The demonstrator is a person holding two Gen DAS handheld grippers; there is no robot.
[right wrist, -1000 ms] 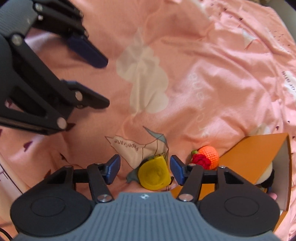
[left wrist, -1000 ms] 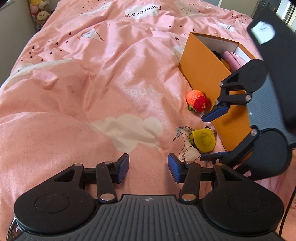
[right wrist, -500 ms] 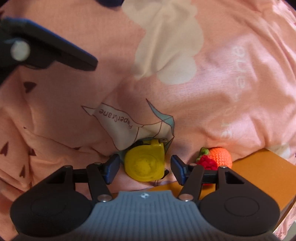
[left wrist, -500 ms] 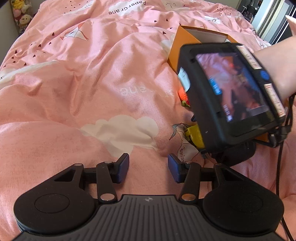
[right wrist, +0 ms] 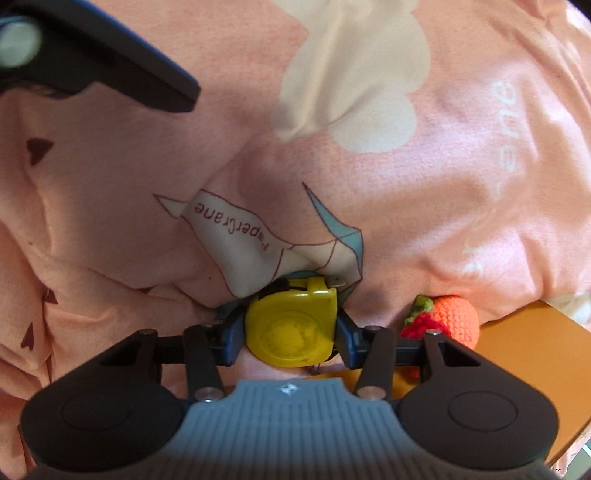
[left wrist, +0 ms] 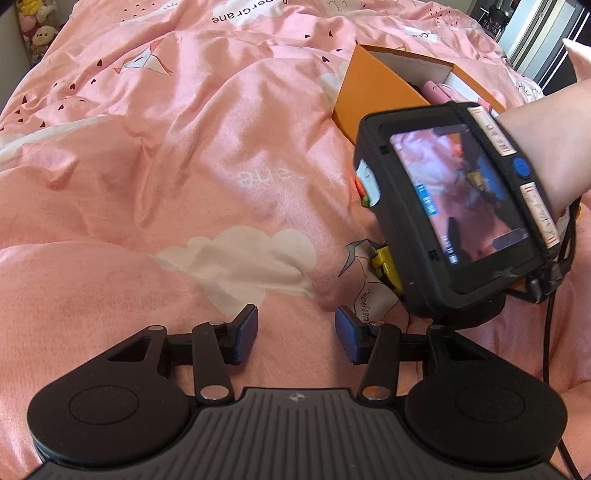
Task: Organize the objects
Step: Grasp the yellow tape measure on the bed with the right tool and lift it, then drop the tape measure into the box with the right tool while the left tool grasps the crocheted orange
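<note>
You're in a bedroom at home: a bed spread with a pink duvet (left wrist: 177,155) printed with clouds, paper cranes and small hearts fills both views. Stuffed toys (left wrist: 35,26) sit piled in the far corner, and a doorway with vertical blinds (left wrist: 535,40) opens beyond the bed.

Bed fills both views: pink duvet (left wrist: 177,155) with white clouds, paper-crane prints, small dark hearts and triangles, "PaperCrane" lettering, heavily creased. Plush toys (left wrist: 35,26) stacked top-left past the bed edge, next to a grey wall (left wrist: 8,79). Vertical window or door frames (left wrist: 532,40) top-right. Bright daylight, soft shadows in the folds.
</note>
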